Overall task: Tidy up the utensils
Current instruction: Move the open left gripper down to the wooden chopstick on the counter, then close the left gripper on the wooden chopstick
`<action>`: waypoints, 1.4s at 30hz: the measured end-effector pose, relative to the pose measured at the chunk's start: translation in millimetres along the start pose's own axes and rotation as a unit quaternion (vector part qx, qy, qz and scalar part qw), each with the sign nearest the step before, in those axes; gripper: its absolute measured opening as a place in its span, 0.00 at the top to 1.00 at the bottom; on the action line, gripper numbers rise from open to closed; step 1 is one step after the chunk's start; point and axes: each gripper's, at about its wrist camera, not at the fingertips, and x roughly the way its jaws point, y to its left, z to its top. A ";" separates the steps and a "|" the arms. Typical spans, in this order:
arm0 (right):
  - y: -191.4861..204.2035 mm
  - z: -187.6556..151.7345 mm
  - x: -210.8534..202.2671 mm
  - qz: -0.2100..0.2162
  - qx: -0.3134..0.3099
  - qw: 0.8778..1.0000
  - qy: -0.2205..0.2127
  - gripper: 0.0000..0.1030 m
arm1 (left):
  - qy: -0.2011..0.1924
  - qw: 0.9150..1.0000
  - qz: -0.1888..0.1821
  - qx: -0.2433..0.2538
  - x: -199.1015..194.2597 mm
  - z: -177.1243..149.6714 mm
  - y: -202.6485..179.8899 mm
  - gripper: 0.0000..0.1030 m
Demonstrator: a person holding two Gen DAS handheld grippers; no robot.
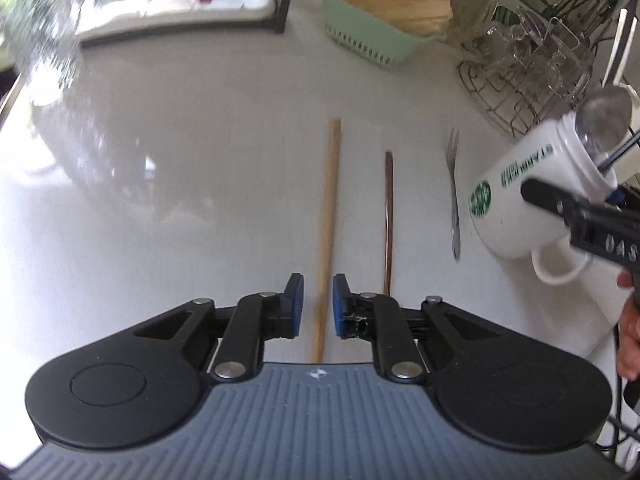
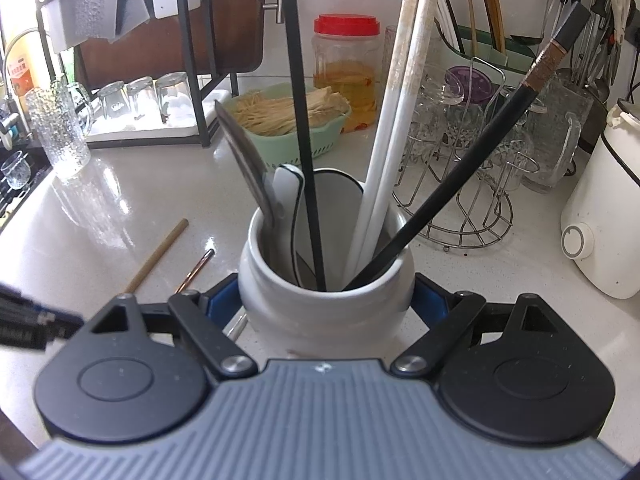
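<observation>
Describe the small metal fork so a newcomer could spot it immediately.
On the white countertop three long utensils lie side by side. The fork is the one nearest the white mug held by the right hand-held gripper. Unlike the wooden chopstick and dark chopstick, it is shiny and pronged.

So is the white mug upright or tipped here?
Tipped: the white mug leans in the right hand-held gripper, its mouth angled sideways.

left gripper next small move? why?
Probably lower the left gripper and close on the wooden chopstick: its open fingers already straddle it on the counter, while the right gripper holds the mug ready to receive it.
</observation>
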 end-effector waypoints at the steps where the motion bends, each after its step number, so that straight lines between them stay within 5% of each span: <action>1: 0.2 0.1 0.0 0.000 0.000 1.000 0.000 0.12 | -0.001 1.000 0.000 0.005 2.0 5.8 -0.6 0.84; 20: 2.6 2.6 1.4 -0.010 0.007 1.000 0.006 0.12 | -0.006 0.998 0.009 0.058 44.1 65.3 -14.8 0.84; 42: 8.3 2.4 2.5 -0.035 0.031 0.999 0.001 0.12 | 0.049 0.992 0.069 0.091 65.0 102.8 -34.2 0.86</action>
